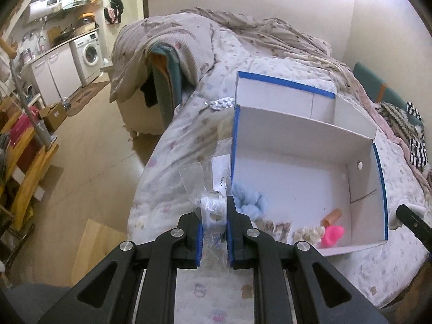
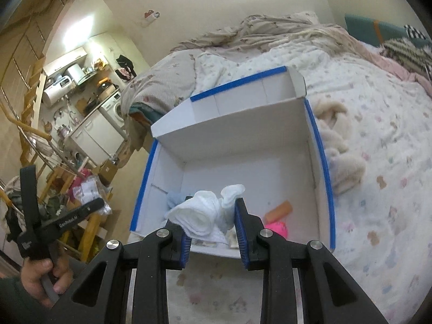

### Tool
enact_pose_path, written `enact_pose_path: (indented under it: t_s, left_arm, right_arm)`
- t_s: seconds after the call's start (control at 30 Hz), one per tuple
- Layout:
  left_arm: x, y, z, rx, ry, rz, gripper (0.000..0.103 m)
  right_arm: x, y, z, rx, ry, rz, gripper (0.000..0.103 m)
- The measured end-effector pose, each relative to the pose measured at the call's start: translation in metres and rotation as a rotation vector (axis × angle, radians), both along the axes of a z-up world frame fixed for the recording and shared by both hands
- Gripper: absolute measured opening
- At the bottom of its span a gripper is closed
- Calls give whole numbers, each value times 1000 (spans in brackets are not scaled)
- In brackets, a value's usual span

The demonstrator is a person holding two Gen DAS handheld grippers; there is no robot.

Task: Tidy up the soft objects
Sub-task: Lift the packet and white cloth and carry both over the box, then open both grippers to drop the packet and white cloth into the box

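White rolled cloth [image 2: 201, 217] sits pinched in the right claw [image 2: 213, 226] just above the near wall of the blue-edged box [image 2: 328, 186], while the left claw [image 1: 213, 222] squeezes a clear plastic bag [image 1: 209, 189] just outside the box's left wall.

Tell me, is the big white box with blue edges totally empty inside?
No, the white box already holds a fluffy blue thing, a pink toy and an orange tube near its front wall.
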State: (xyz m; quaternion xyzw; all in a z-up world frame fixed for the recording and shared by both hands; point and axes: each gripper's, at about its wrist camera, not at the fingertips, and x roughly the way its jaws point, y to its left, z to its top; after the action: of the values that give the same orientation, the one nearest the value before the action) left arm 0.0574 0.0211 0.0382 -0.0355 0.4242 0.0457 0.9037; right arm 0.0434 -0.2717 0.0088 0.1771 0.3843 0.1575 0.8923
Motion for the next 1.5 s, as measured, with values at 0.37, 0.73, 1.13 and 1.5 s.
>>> enact_pose_path:
  t_s: [0.37, 0.73, 1.13, 1.5]
  left_arm:
    - [38, -22, -6, 29, 5, -58, 12]
    - [74, -53, -33, 74, 35, -127, 12]
    - [87, -67, -70, 16, 77, -187, 12]
    - [89, -66, -93, -10, 121, -195, 12]
  right_arm:
    - [33, 3, -6, -96, -11, -11, 30]
    - [56, 17, -19, -127, 24, 9, 30]
    - [64, 22, -40, -117, 114, -8, 31]
    - [67, 30, -65, -148, 217, -8, 31]
